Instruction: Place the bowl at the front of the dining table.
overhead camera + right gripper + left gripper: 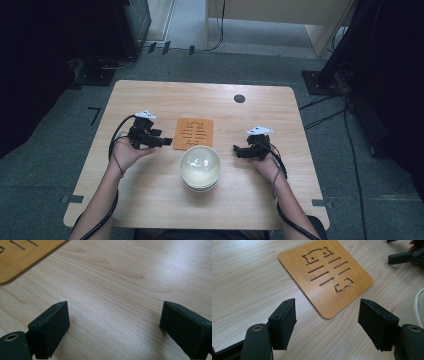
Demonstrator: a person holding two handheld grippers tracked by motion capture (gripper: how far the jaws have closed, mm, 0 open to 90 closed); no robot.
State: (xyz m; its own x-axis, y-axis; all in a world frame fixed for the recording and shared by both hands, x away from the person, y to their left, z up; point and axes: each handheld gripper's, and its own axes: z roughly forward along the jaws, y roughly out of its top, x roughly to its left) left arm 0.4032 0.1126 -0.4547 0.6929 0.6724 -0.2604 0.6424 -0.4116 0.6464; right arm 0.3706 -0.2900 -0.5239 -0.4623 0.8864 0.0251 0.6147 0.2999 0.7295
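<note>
A stack of white bowls point(200, 167) sits at the middle of the wooden table point(150, 210). Just behind it lies a flat orange bamboo trivet point(193, 133) with cut-out slots, also seen as the trivet point(325, 275) and as a trivet corner point(22, 257). My left gripper point(167, 142) rests left of the trivet, pointing right, open and empty; in the left gripper view the gripper point(327, 325) frames the trivet's near corner. My right gripper point(236, 150) is right of the bowls, pointing left, open over bare wood, as the right gripper view point(113, 327) shows.
A round dark cable hole point(239, 98) sits near the table's far edge. The white bowl rim point(420, 307) shows at the right edge of the left gripper view. Dark equipment stands and cables surround the table on the floor.
</note>
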